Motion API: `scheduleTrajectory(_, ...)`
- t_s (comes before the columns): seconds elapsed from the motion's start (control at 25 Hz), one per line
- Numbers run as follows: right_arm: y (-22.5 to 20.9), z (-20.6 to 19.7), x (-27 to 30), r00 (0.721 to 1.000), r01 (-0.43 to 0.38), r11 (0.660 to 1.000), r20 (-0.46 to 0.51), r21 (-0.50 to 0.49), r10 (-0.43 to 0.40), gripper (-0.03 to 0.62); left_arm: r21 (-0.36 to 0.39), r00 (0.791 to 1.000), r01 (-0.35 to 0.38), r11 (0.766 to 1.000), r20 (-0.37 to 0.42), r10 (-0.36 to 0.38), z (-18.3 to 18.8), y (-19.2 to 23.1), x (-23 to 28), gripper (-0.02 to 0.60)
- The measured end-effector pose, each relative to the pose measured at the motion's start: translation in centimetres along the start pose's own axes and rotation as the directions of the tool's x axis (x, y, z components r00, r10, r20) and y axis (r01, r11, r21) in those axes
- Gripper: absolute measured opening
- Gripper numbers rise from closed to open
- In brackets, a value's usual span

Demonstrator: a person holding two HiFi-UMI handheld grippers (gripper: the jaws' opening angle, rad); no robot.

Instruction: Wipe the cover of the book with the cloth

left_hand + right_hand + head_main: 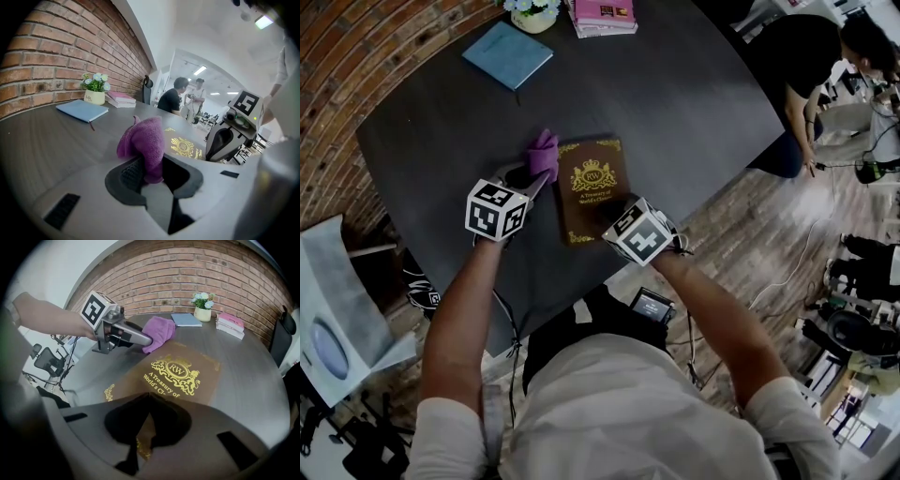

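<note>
The left tongs [534, 176] grip the purple cloth [544, 152], which sits at the far left corner of the book [592, 187]. The brown book lies flat on the counter [694, 103] between the two tongs. The right tongs [615, 212], closed tight with nothing held, rest on its near right edge. At the counter's far edge, a pot [532, 19] holds flowers [530, 5].
</note>
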State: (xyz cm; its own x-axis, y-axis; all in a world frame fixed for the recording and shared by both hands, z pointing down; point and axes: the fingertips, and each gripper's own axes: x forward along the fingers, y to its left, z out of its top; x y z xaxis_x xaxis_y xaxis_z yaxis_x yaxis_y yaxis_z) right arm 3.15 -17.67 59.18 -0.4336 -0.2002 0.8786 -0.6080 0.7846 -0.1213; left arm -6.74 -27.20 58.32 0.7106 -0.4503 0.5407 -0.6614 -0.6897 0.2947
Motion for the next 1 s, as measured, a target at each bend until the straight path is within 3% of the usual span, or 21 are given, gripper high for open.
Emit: scheduleTrajectory(1.0,-0.1,0.0,0.0,1.0,0.018,1.0,-0.002,-0.003,-0.018,0.02,0.023,0.993,0.103,0.994,-0.065,-0.102,-3.1,-4.3,-1.5,0.097)
